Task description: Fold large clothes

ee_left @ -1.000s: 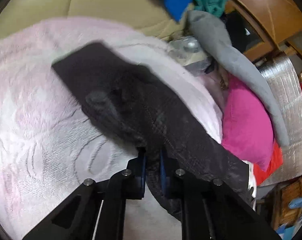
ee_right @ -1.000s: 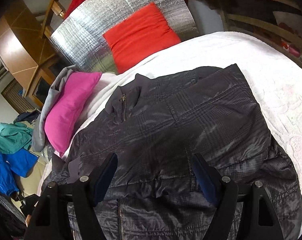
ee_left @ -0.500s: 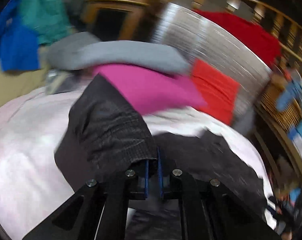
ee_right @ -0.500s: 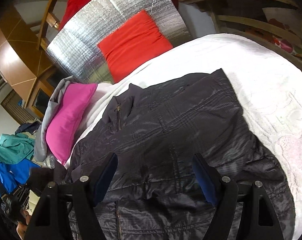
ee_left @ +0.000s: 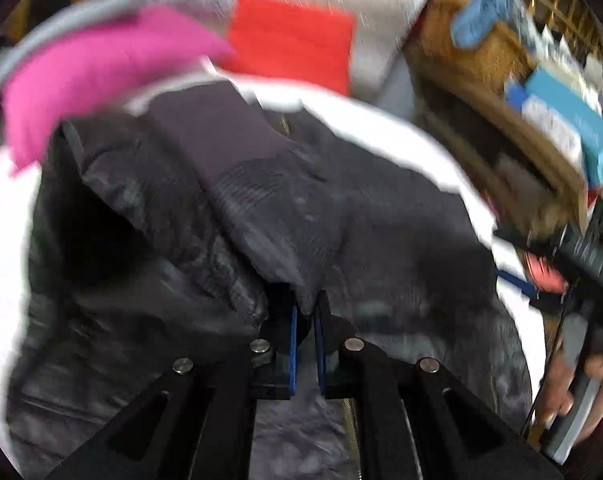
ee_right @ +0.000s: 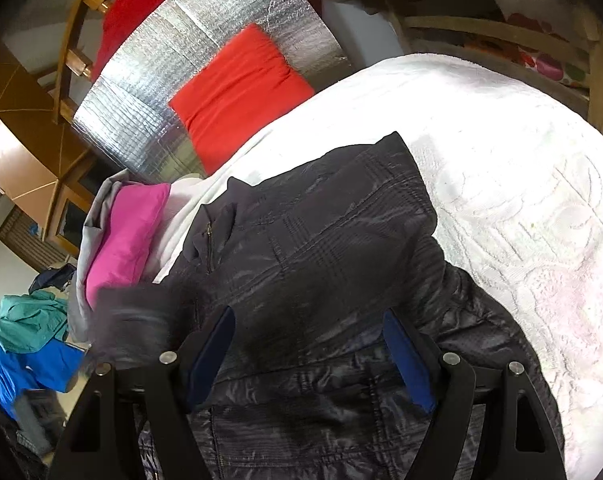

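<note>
The left claw point(ee_left: 304, 316) is clamped on the sleeve point(ee_left: 253, 184) of the jacket point(ee_right: 341, 264), which lies spread on the bed point(ee_right: 521, 184), collar toward the pillows. The sleeve runs forward from the claw over the jacket's body. The right claw point(ee_right: 309, 344) hovers over the jacket's middle, fingers spread, holding nothing. The left is likely the one to lay the sleeve across.

You see jacket point(ee_right: 341, 264): dark thin cloth, faint sheen, crinkled, woven check; metal zip. Bedspread point(ee_right: 521, 184): white cloth, tufted, rough, matt. Panel point(ee_right: 221, 40) behind: silver foil, shiny, quilted. Red cushion point(ee_right: 237, 96), pink cushion point(ee_right: 125, 236): smooth matt cloth. Your left gripper point(ee_left: 304, 316) and right gripper point(ee_right: 309, 356): black matt plastic, blue pads, metal pins. Rails point(ee_right: 481, 28): wood.
</note>
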### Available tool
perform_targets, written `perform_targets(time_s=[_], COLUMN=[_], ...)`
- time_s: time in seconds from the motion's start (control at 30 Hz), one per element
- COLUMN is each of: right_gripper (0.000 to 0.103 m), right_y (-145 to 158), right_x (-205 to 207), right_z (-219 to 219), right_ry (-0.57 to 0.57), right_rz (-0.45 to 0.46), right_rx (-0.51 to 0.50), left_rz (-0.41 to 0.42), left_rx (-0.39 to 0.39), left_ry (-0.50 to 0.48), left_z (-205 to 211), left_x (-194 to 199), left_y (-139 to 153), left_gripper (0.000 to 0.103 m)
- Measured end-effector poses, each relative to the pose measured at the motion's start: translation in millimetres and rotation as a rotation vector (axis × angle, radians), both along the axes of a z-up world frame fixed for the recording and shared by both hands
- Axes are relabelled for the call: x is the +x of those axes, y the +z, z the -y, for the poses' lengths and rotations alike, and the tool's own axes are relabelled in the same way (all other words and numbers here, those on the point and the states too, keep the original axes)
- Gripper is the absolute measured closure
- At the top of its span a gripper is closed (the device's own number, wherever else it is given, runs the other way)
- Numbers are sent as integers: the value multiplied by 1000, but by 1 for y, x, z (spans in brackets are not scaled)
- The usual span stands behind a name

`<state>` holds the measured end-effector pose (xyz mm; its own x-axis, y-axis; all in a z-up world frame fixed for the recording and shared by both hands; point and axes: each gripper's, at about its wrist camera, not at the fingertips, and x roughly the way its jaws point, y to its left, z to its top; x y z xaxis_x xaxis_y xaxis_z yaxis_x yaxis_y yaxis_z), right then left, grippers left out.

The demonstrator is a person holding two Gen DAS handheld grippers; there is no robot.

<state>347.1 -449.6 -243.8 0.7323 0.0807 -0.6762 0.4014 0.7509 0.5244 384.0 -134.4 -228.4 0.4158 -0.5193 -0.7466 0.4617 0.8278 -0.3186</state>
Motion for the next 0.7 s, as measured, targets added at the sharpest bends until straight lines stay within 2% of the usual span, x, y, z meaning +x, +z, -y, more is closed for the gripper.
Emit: perform_targets(time_s=[0.1, 0.17, 0.23, 0.3, 0.33, 0.43, 0.5, 0.57, 0.7], right_gripper=[23, 23, 23, 23, 23, 23, 23, 23, 23], right_y=[-4, -6, -5, -3, -2, 4, 9, 14, 21], right_x=[0, 1, 2, 3, 4, 7, 9, 10, 21], right_z=[7, 10, 10, 4, 0, -18, -32, -48, -95], right_ry=[-7, -3, 16, 43, 55, 126, 177, 226, 355], right_rz=[-13, -16, -4, 3, 5, 25, 46, 68, 97], right_rx=[11, 29, 49, 44, 39, 19, 2, -15, -69], left_rz=[-24, -45, -56, -16, 6, 85, 132, 140, 64], left_rx=[36, 36, -1, -23, -32, -66, -78, -79, -31], left_ry=[-15, -42, -67, -72, -77, -90, -31, 63, 317], left_z=[9, 6, -3, -18, -25, -51, -73, -97, -143], left_x=[-3, -7, -12, -23, -24, -29, -24, -14, 22], left_y=[-9, -2, 12, 31, 38, 65, 79, 82, 59], left_gripper=[94, 87, 66, 50, 46, 45, 42, 40, 40])
